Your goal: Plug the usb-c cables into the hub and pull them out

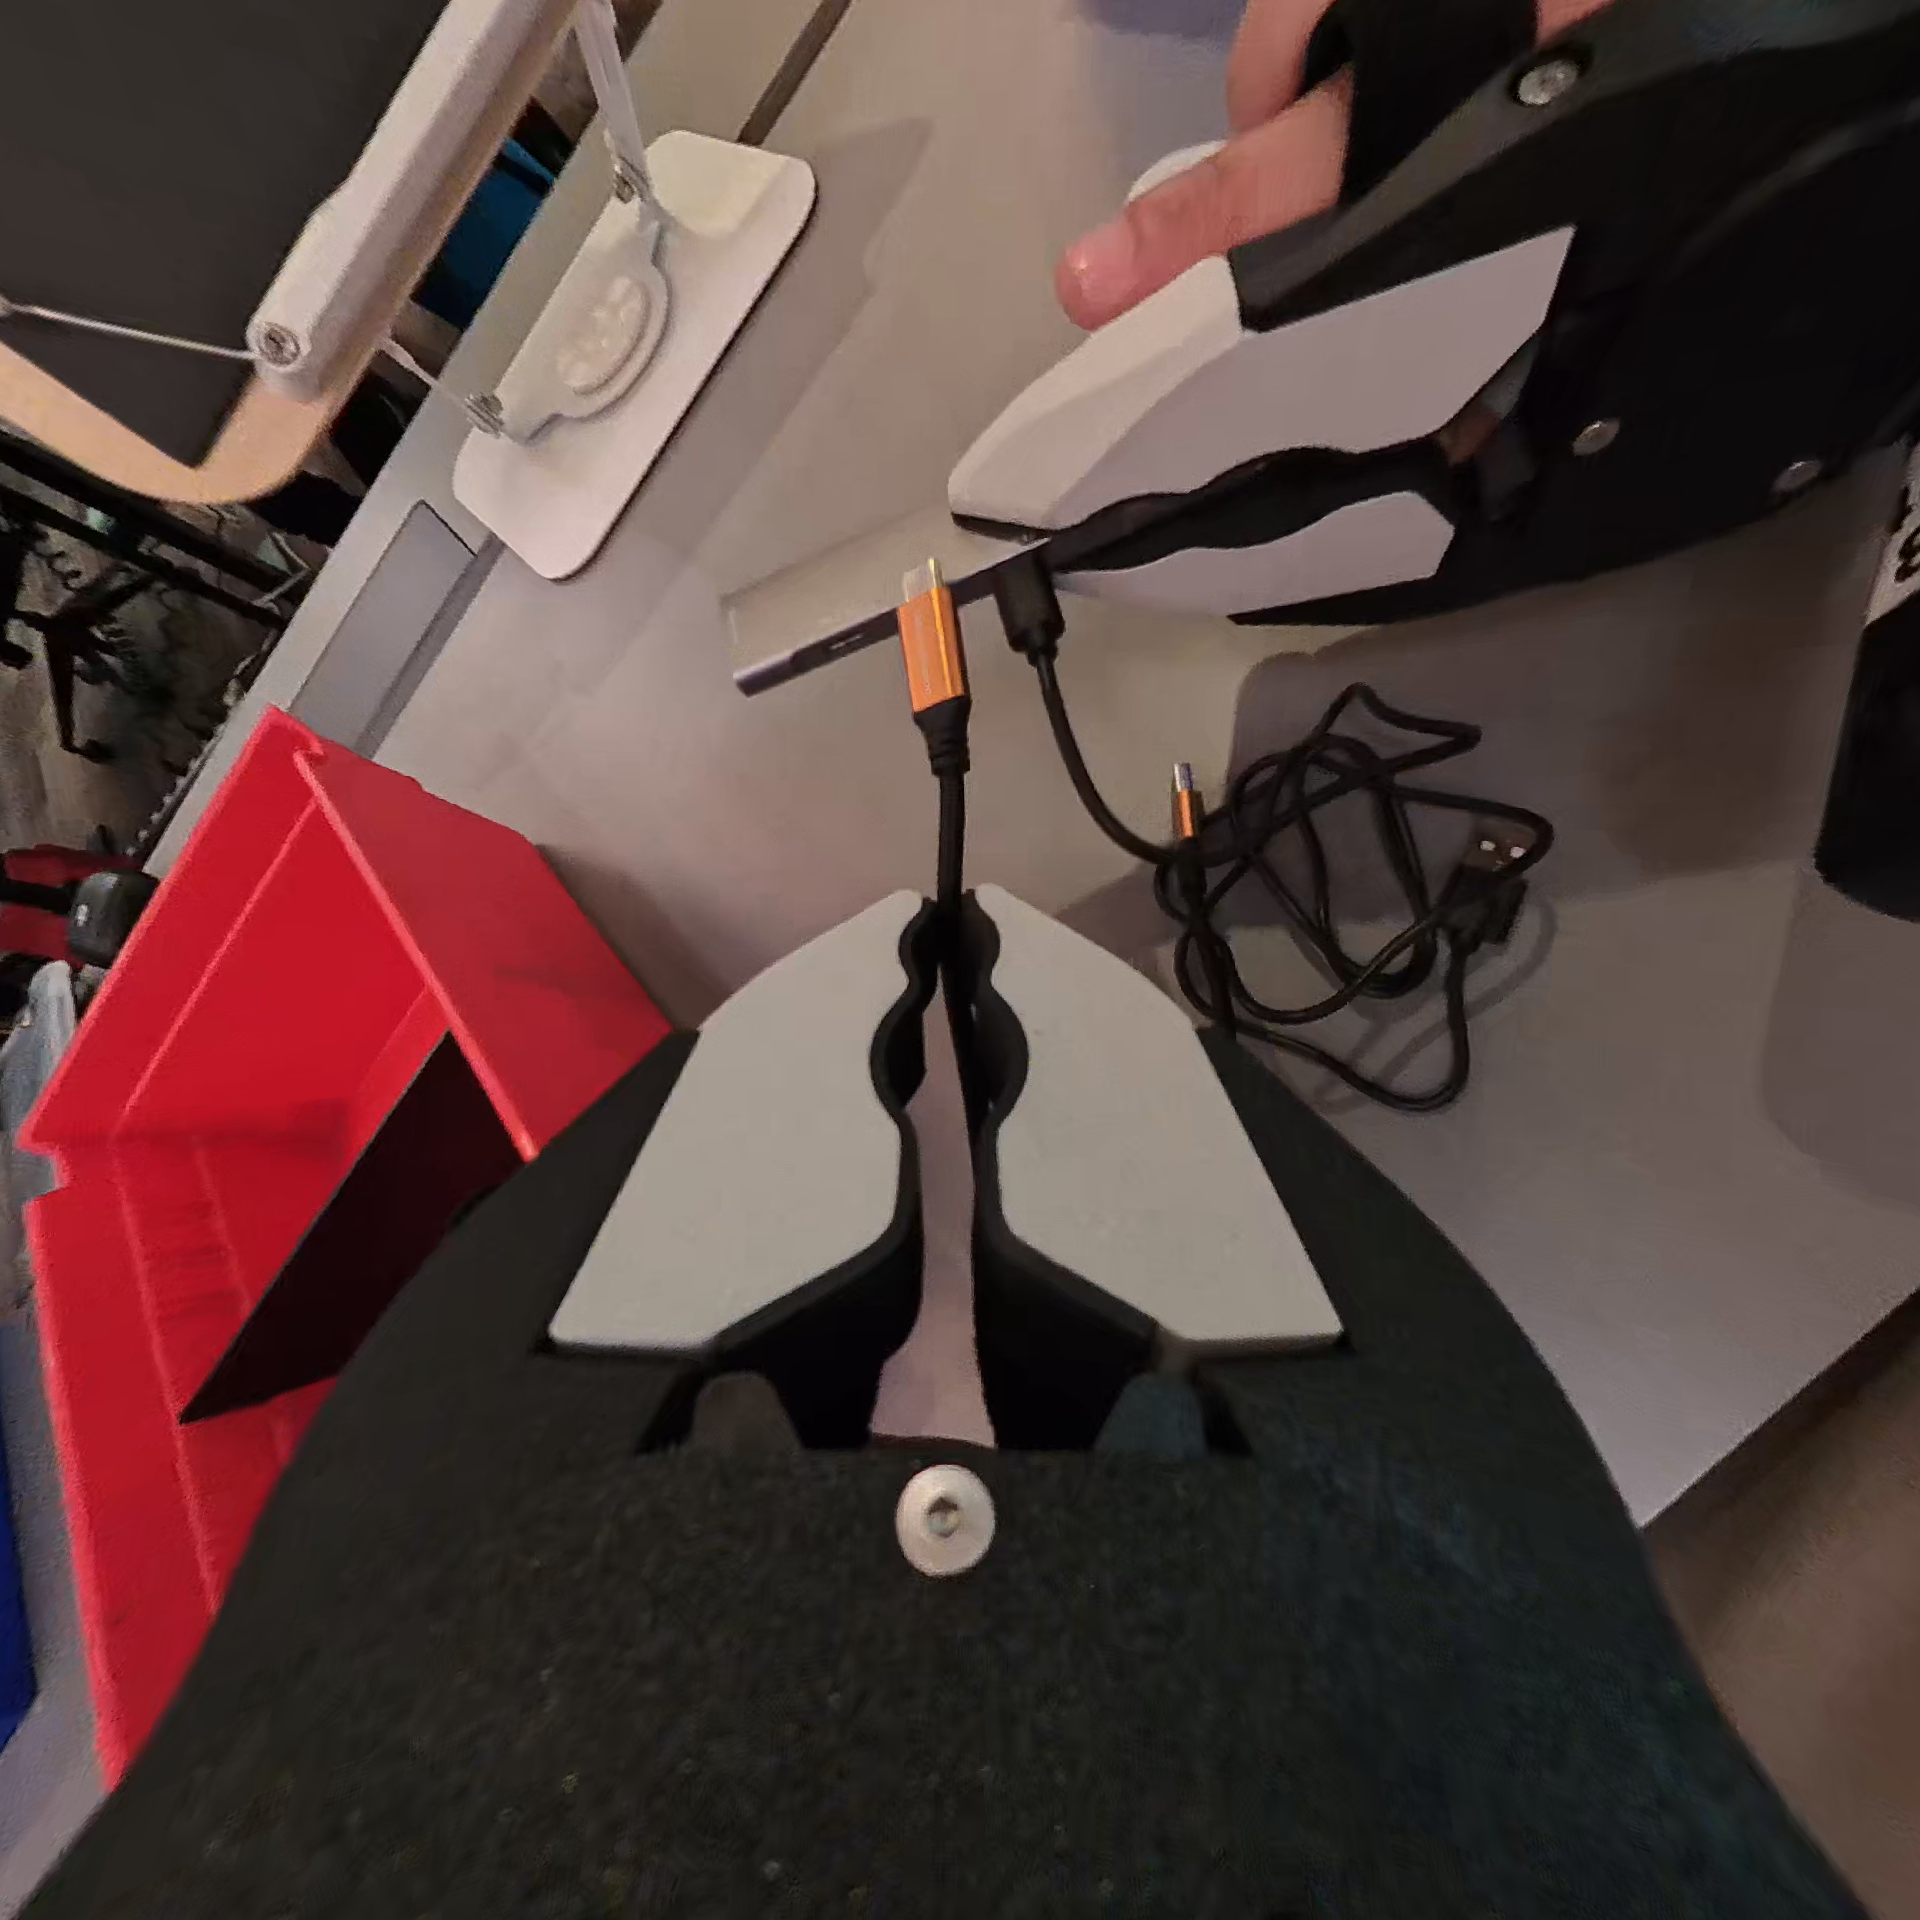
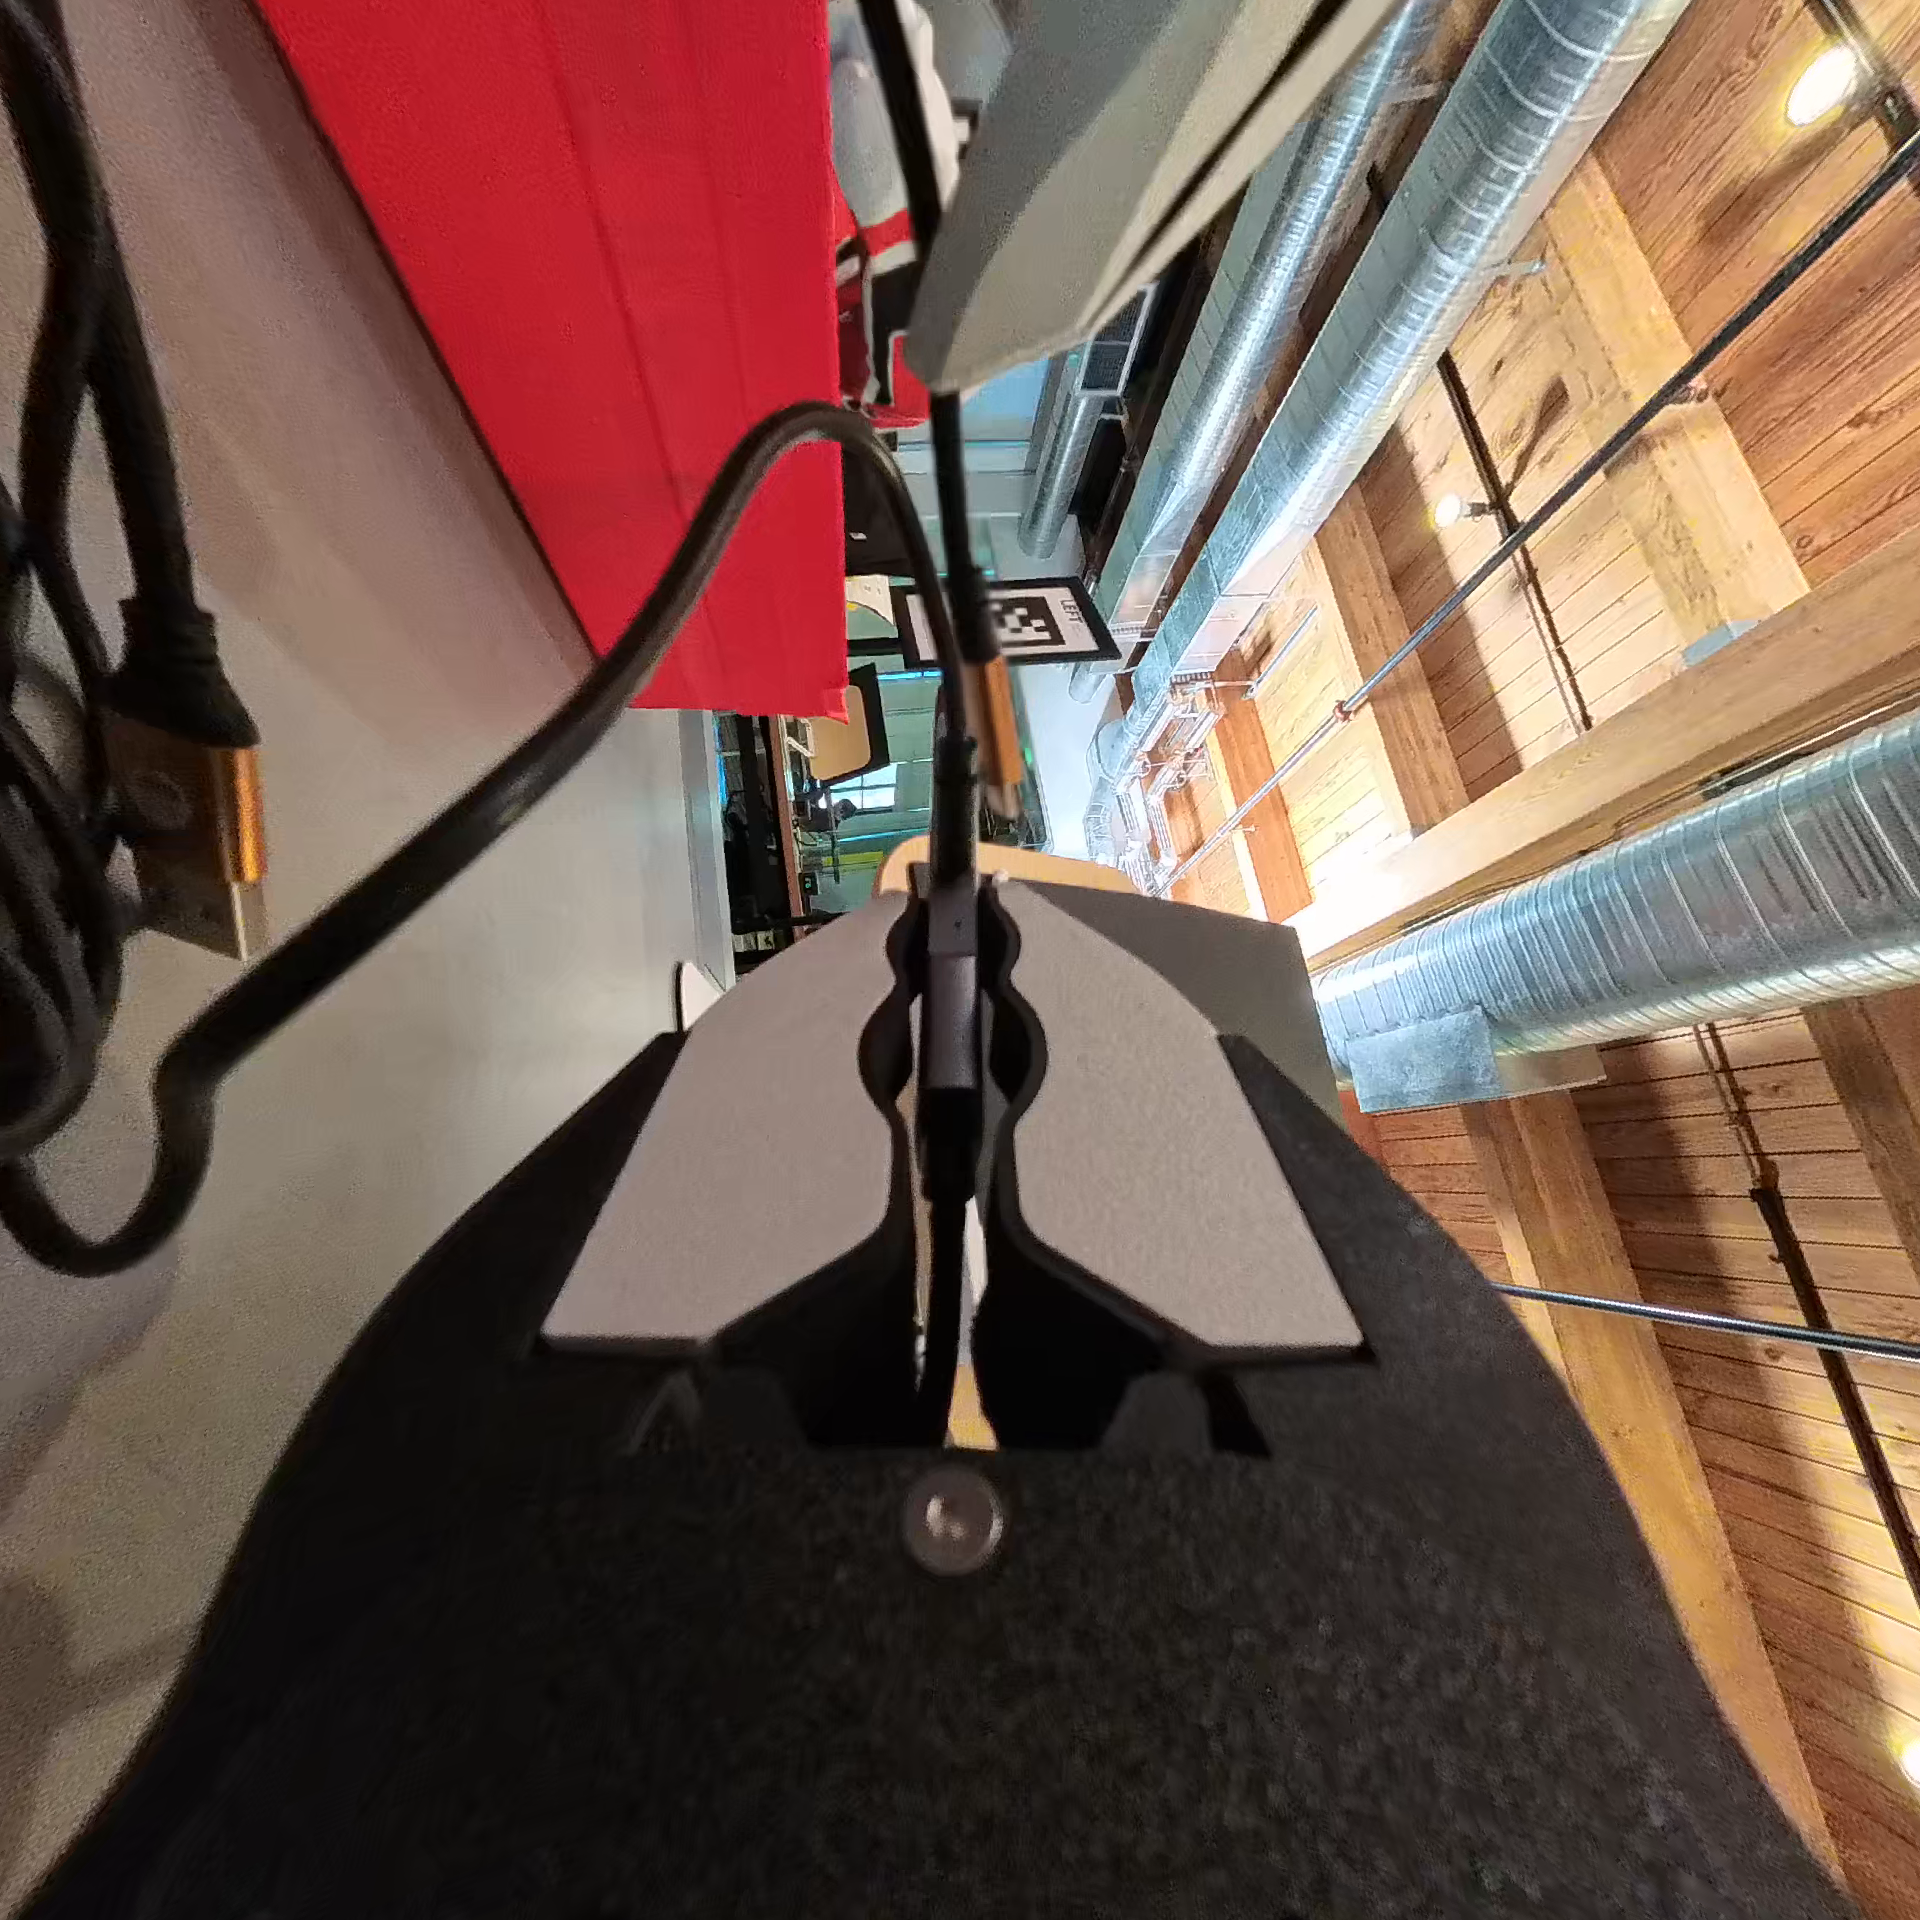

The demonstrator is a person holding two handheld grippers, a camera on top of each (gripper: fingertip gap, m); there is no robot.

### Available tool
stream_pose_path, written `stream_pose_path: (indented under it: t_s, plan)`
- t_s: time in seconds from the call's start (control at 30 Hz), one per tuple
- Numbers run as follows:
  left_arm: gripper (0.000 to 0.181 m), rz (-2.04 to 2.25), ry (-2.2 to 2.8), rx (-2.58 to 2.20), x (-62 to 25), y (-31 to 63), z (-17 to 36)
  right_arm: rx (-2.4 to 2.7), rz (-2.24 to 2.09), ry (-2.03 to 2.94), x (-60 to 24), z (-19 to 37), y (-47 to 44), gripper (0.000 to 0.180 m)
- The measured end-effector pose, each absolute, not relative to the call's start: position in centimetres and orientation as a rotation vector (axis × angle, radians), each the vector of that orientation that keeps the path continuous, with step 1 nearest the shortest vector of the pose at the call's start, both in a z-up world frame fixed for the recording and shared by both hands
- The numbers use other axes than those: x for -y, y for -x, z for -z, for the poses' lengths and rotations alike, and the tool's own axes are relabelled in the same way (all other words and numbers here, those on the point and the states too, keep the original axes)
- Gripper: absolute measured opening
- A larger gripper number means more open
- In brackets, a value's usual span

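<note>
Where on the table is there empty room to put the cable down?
Bare table lies between the red bin and the hub, below the white lamp base. More shows nearer, below the tangled black cables. It is crowded around that tangle and beneath the right gripper.

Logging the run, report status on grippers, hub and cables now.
Left gripper shut on orange-plug cable, plug tip at the hub edge, unseated. Right gripper shut on hub. Black cable plugged in. Loose cable bundle alongside.

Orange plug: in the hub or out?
Out. The orange plug shows its bare metal tip in front of the hub; the left gripper holds its cable.
</note>
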State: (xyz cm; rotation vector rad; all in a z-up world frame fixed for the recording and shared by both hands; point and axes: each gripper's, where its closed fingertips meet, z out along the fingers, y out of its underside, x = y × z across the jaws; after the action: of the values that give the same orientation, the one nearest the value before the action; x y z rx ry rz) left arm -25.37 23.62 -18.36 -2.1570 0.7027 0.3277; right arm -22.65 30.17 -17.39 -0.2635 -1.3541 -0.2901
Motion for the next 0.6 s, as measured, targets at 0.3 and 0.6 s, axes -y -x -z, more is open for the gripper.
stream_pose_path:
  t_s: [0.3, 0.6]
  plan:
    - [0.003, -0.415, 2.177, -0.756, -23.3, 25.9, 19.6, 1.368, 0.29, 0.265, -30.2, 17.7, 22.8, 0.009]
    - [0.002, -0.457, 2.159, -0.768, -23.4, 26.0, 19.5, 1.379, 0.284, 0.277, -30.3, 17.9, 22.9, 0.009]
